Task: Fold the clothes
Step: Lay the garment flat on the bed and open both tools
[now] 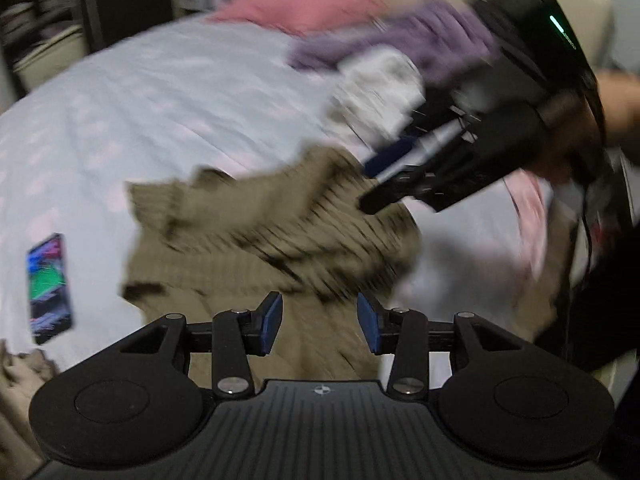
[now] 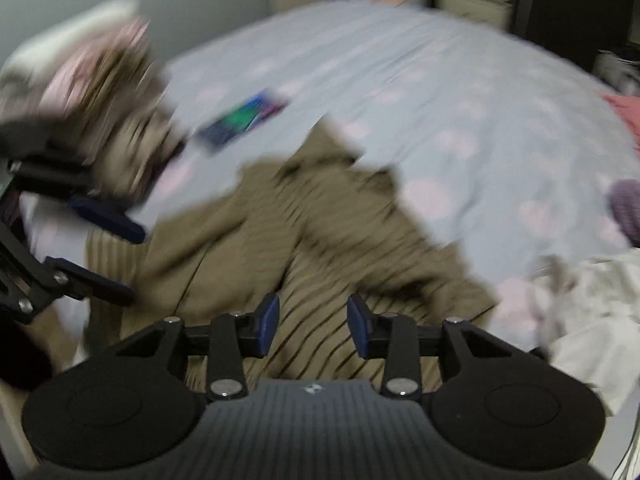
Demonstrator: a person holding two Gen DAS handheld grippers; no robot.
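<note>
Both views are heavily motion-blurred. A crumpled olive-brown ribbed knit garment (image 1: 256, 232) lies in a loose heap near the front edge of a bed covered by a pale blue sheet with faint pink blotches (image 1: 168, 92). The left tool (image 1: 319, 322) hovers just above the near part of the garment, its blue-padded jaws parted with nothing between them. The right tool (image 2: 313, 326) hovers over the same cloth from the other side, likewise parted and empty. A smartphone with a bright multicoloured screen (image 1: 50, 286) lies flat on the sheet to the left of the garment. Farther back sit a purple fuzzy garment (image 1: 420, 40), a white crumpled cloth (image 1: 380, 92) and a pink pillow (image 1: 296, 4). The garment is bunched, not flat and not folded. To handle it well, each tool would likely need to pinch a single layer at an outer edge or corner, well apart from the other, so that the cloth spreads rather than twists, keeping clear of the phone. No brand, label or writing can be read through the blur.
</note>
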